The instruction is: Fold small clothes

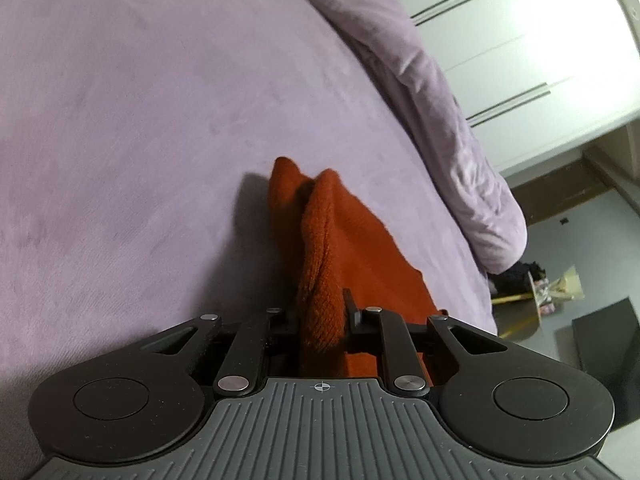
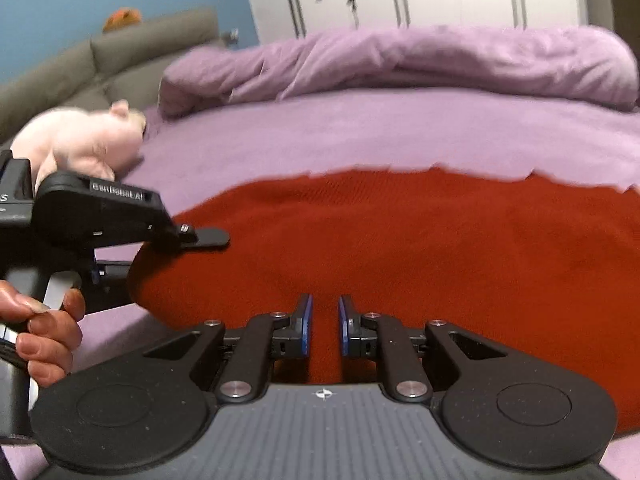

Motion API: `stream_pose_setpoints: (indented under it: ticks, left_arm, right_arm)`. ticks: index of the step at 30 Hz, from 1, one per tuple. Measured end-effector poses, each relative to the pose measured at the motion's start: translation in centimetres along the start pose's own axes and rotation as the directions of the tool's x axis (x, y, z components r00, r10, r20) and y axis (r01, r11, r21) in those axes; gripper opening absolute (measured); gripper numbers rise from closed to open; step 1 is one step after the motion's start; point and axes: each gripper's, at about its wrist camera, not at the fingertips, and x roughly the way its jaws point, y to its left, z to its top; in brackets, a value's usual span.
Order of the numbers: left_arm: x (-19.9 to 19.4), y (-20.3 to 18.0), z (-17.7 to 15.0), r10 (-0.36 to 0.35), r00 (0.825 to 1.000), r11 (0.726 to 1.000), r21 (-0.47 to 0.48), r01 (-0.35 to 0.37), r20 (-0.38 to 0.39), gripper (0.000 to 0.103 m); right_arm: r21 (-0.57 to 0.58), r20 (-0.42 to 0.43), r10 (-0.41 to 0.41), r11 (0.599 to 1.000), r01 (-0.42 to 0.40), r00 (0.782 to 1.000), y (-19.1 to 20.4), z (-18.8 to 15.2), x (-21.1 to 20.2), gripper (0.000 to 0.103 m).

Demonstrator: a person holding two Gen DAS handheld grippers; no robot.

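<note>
pinching a bunched fold of the red knit garment [image 1: 320,280], the left gripper [image 1: 322,316] is nearly closed. the right gripper [image 2: 323,320] is narrowed onto the same cloth, spread ahead of it across the purple bedspread [image 2: 360,136].

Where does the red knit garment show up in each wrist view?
Left wrist: red knit garment at lower centre, bunched into a ridge running up from the left tool.
Right wrist: it spreads flat across the middle.
Shared landmark: the rumpled purple duvet on the bed's far side.
</note>
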Motion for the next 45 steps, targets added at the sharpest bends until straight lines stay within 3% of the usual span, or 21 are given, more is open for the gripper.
stream_pose_setpoints:
  ticks: [5, 9, 13, 16, 19, 23, 25, 26, 28, 30, 32, 35, 38, 40, 42, 43, 45]
  left_arm:
    - [-0.5, -2.9, -0.4, 0.047, 0.999, 0.990, 0.136, -0.049, 0.021, 0.018]
    - [-1.1, -6.5, -1.4, 0.086, 0.995, 0.950, 0.296, -0.095, 0.045, 0.018]
    - [-1.2, -11.9, -3.9, 0.105, 0.993, 0.854, 0.507, -0.115, 0.049, 0.017]
    - [0.2, -15.5, -6.6, 0.090, 0.996, 0.783, 0.617, -0.079, 0.014, 0.017]
    - [2.7, -17.2, -9.0, 0.098, 0.995, 0.758, 0.650, -0.057, -0.028, 0.017]
    - [6.5, -17.9, -11.9, 0.159, 0.986, 0.726, 0.682, -0.081, -0.052, 0.018]
    - [7.7, -18.1, -12.8, 0.201, 0.977, 0.708, 0.700, -0.097, -0.067, 0.023]
    - [7.9, -18.4, -13.4, 0.213, 0.975, 0.683, 0.723, -0.101, -0.064, 0.025]
    - [7.7, -19.1, -14.4, 0.202, 0.977, 0.607, 0.791, -0.075, -0.062, 0.050]
    - [7.2, -19.4, -14.9, 0.175, 0.979, 0.573, 0.819, -0.013, -0.107, 0.063]
    - [5.8, -19.1, -14.7, 0.141, 0.981, 0.586, 0.810, 0.027, -0.135, 0.064]
    - [2.4, -17.8, -13.2, 0.050, 0.985, 0.681, 0.727, 0.087, -0.165, 0.064]
    - [-1.2, -16.1, -11.5, -0.022, 0.991, 0.746, 0.657, 0.106, -0.134, 0.064]
    - [-2.6, -14.6, -10.7, 0.011, 0.999, 0.775, 0.632, 0.023, -0.051, 0.064]
    - [-2.8, -13.3, -10.0, 0.075, 0.997, 0.785, 0.616, -0.059, 0.001, 0.064]
    - [-2.5, -12.7, -9.6, 0.111, 0.994, 0.791, 0.604, -0.094, 0.009, 0.063]
    - [-1.9, -11.7, -9.3, 0.169, 0.986, 0.810, 0.568, -0.147, 0.014, 0.062]
  right_arm:
    - [0.052, 0.062, -0.041, 0.998, 0.037, 0.997, -2.5, -1.1, -3.1, 0.014]
    - [0.108, 0.064, -0.100, 0.990, 0.093, 0.993, -4.3, -1.5, -4.1, 0.014]
    - [0.162, 0.081, -0.145, 0.978, 0.130, 0.986, -5.9, -2.1, -5.4, 0.014]
    - [0.211, 0.102, -0.167, 0.967, 0.143, 0.981, -7.1, -2.3, -6.6, 0.014]
    - [0.255, 0.108, -0.180, 0.955, 0.148, 0.978, -8.6, -2.5, -7.8, 0.014]
    - [0.298, 0.111, -0.198, 0.942, 0.157, 0.974, -10.2, -2.7, -9.3, 0.014]
    - [0.309, 0.104, -0.211, 0.936, 0.170, 0.972, -10.9, -3.0, -9.7, 0.014]
    - [0.316, 0.100, -0.217, 0.932, 0.176, 0.971, -11.2, -3.2, -9.7, 0.014]
    - [0.338, 0.085, -0.220, 0.924, 0.180, 0.972, -11.9, -3.5, -9.7, 0.014]
    - [0.365, 0.070, -0.218, 0.914, 0.179, 0.973, -12.5, -3.9, -9.6, 0.014]
    - [0.385, 0.058, -0.210, 0.907, 0.172, 0.976, -13.0, -4.0, -9.4, 0.014]
    - [0.379, 0.060, -0.200, 0.911, 0.163, 0.978, -13.1, -3.7, -9.3, 0.014]
    - [0.356, 0.081, -0.177, 0.924, 0.138, 0.981, -12.7, -3.0, -9.3, 0.014]
    - [0.346, 0.093, -0.157, 0.931, 0.116, 0.983, -12.4, -2.3, -9.0, 0.014]
    - [0.353, 0.101, -0.118, 0.933, 0.076, 0.988, -12.2, -1.2, -8.3, 0.014]
    - [0.361, 0.103, -0.085, 0.932, 0.042, 0.991, -12.1, -0.4, -7.7, 0.019]
    - [0.381, 0.091, -0.023, 0.925, -0.014, 0.996, -12.4, 0.8, -5.8, 0.044]
